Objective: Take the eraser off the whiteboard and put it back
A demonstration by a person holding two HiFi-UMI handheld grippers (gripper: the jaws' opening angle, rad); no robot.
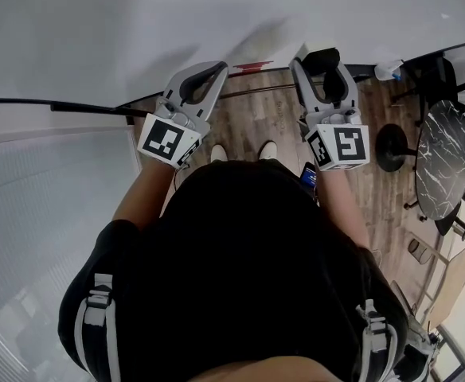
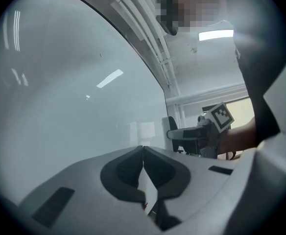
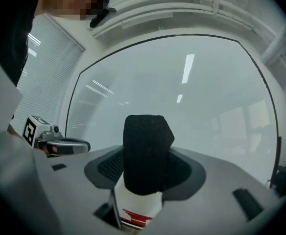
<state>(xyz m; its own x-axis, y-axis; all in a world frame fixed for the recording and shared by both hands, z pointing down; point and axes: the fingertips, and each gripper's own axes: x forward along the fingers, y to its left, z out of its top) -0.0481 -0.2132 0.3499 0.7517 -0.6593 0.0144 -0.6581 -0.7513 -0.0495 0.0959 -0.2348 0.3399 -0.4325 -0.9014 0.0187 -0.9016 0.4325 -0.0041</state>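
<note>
Close before the whiteboard, the right claw grips the eraser by its sides, with the black felt face turned toward the board. The left claw is closed and empty. The eraser is probably light, with a rigid white body under yielding felt, so the hold belongs on the rigid sides.

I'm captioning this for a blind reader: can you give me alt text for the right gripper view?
The right gripper clamps an eraser with a black felt pad and a white body with red print, close in front of a whiteboard that fills most of the view. The left gripper shows at the left edge.
</note>
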